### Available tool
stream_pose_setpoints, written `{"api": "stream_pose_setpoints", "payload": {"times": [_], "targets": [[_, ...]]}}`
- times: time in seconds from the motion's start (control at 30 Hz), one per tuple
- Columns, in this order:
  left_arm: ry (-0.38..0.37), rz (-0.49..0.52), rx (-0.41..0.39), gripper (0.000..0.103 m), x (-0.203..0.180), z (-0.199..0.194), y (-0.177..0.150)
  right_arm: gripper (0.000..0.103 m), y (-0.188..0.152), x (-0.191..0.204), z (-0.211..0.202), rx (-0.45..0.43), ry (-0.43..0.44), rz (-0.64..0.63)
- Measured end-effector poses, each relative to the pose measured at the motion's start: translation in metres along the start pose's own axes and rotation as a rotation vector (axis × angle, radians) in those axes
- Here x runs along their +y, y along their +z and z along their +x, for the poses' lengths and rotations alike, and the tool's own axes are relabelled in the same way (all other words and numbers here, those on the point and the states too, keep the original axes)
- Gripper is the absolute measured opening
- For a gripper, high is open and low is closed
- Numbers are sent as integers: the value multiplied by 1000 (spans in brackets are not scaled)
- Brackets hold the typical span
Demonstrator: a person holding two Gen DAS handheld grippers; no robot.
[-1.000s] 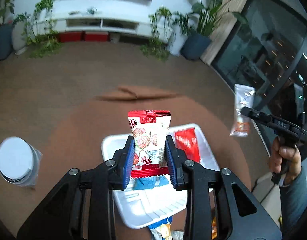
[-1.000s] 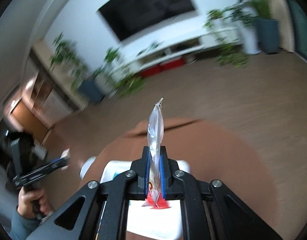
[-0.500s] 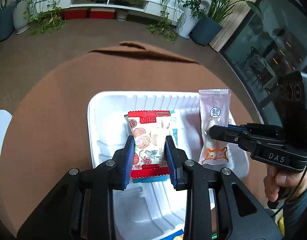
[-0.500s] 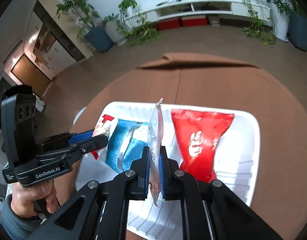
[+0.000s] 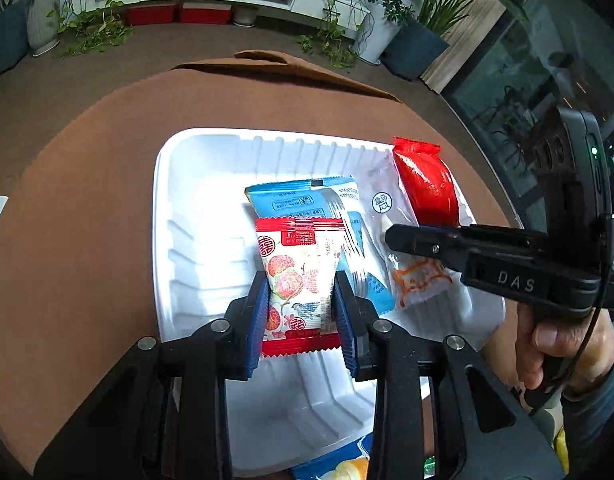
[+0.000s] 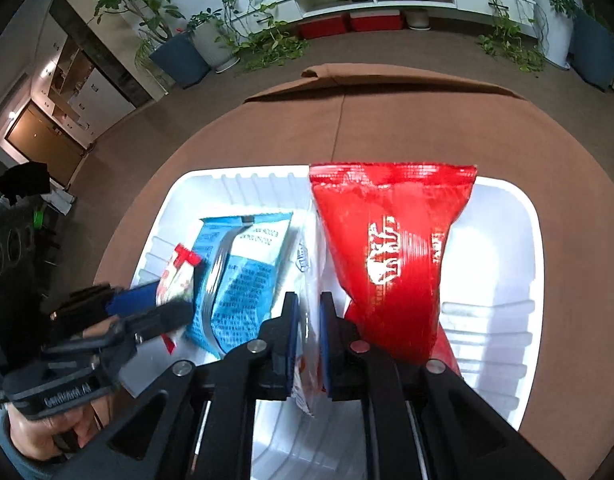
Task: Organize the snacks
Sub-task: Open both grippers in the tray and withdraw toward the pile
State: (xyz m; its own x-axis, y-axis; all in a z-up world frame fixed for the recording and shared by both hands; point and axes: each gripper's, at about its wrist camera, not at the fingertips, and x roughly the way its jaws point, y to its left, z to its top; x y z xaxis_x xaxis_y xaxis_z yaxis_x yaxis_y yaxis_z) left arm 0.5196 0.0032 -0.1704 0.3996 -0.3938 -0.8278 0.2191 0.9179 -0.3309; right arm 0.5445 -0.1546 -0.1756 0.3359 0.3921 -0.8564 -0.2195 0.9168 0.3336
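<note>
Between my left claw's point(image 5: 301, 300) blue pads: a red-and-white patterned snack packet point(image 5: 298, 280), clamped across its lower half, top seal pointing away from me. It hangs over the near-middle of the white foam tray point(image 5: 163, 216). Just ahead of that claw, partly under the packet's top edge, lies the blue packet point(image 5: 307, 200). To its right, my right claw point(image 6: 305, 332) pinches a clear packet with an orange print point(image 5: 415, 276) edge-on; from its own camera only the thin edge shows between the pads. Whether that packet already touches the tray floor, I can't tell. Immediately right of that claw, the red packet point(image 6: 391, 256) lies flat, top seal at the far tray wall. Beyond the tray: brown round table point(image 5: 87, 184).

How to do it well, my read:
- Left: lower until the packet's bottom seal meets the tray floor, left of the blue one, not on top of it. Bare tray is to my left, so shift that way first.
- Right: lay the clear packet flat into the gap between blue and red before releasing.
- Release one side at a time; claws are close, avoid clipping.
- Open pads only once each packet is supported, otherwise it flops across its neighbour.
</note>
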Motion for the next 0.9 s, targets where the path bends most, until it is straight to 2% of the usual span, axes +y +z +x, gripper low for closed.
{"api": "stream_pose_setpoints", "payload": {"times": [0.1,0.2,0.27,0.3,0.37,0.43,0.57,0.6,0.63,0.67,0.77,0.83,0.9], "targets": [[-4,-8,-3,30,-2,4,-1,19,-2,0,-4,-8,-7,-2],[-3,-7,-8,31,1,-4,-2,33,-3,-1,-12,-28,2,8],[-1,-7,-16,40,-3,-10,-5,43,-4,-1,-20,-53,19,13],[0,-6,-23,50,-4,-13,-5,46,-3,0,-22,-58,22,12],[1,-4,-40,55,-5,-20,-6,55,-4,3,-33,-83,15,-4],[2,-8,-56,66,-8,-30,-6,58,-5,6,-43,-98,16,-14],[-13,-21,-110,81,-13,-58,-9,69,-12,9,-76,-152,71,11],[-18,-23,-123,89,-14,-64,-10,71,-15,9,-86,-172,90,18],[-25,-24,-138,98,-15,-73,-15,76,-20,10,-98,-197,112,23],[-35,-28,-156,101,-15,-83,-20,84,-25,10,-107,-221,124,27],[-46,-45,-190,103,-17,-108,-34,100,-46,7,-142,-314,173,59],[-43,-59,-214,103,-17,-126,-50,103,-66,2,-164,-356,215,94],[-43,-57,-245,103,-13,-146,-67,103,-84,-2,-177,-378,220,117]]}}
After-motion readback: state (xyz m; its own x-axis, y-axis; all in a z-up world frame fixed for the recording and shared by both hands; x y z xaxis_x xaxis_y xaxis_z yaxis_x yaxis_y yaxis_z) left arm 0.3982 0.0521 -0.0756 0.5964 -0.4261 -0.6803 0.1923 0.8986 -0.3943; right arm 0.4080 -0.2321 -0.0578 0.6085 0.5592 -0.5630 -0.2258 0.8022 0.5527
